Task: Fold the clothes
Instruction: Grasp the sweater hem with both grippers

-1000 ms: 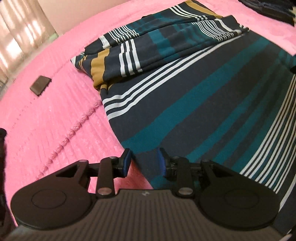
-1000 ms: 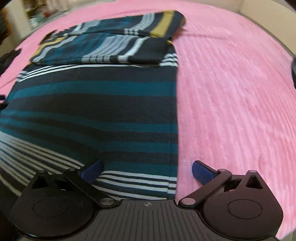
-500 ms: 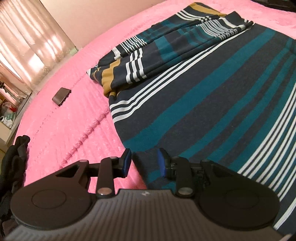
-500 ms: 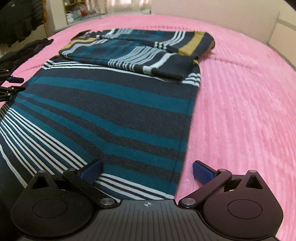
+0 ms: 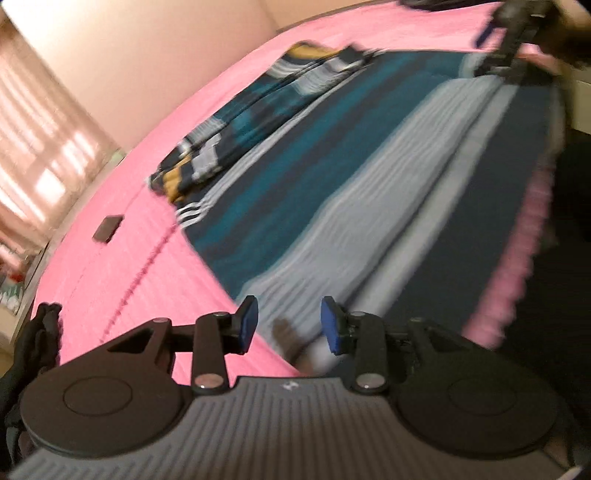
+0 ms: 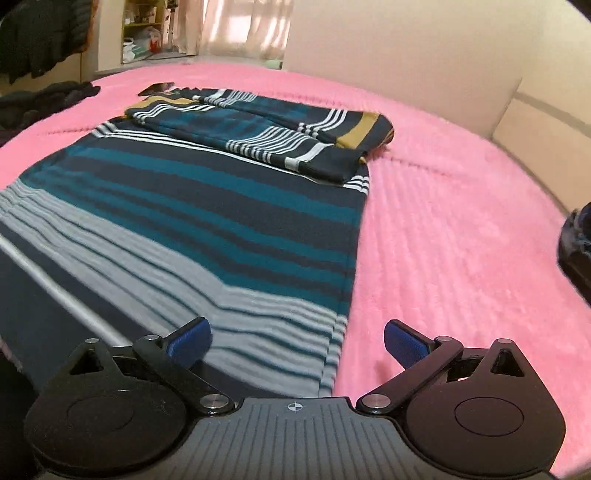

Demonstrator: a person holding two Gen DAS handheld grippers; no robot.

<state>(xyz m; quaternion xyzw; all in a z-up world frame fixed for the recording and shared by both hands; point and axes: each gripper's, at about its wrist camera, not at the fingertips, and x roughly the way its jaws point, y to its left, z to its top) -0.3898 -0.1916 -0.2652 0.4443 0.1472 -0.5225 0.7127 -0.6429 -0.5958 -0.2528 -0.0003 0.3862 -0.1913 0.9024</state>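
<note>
A navy, teal and white striped garment [image 6: 221,221] lies flat on the pink bedspread [image 6: 461,229], its mustard-banded sleeves [image 6: 258,136] folded across the far end. My right gripper [image 6: 297,341] hovers open over the garment's near right edge, with nothing pressed between its pads. In the blurred left wrist view the same garment [image 5: 332,184] stretches away. My left gripper [image 5: 290,328] is over its near left corner, and the jaws are opening. Cloth lies under the gap, but the pads are not pressing on it. The other gripper [image 5: 517,33] shows blurred at the far corner.
A small dark flat object [image 5: 108,229] lies on the bedspread left of the garment. Dark clothes [image 6: 48,98] are heaped at the bed's left side. The bed's fringed edge [image 5: 517,258] drops off on the right. A dark blurred thing [image 6: 576,251] sits at the right border.
Both grippers have slid back along the garment's sides toward the near white-striped hem. The left jaws stand wider apart than before. The right jaws stay wide open.
</note>
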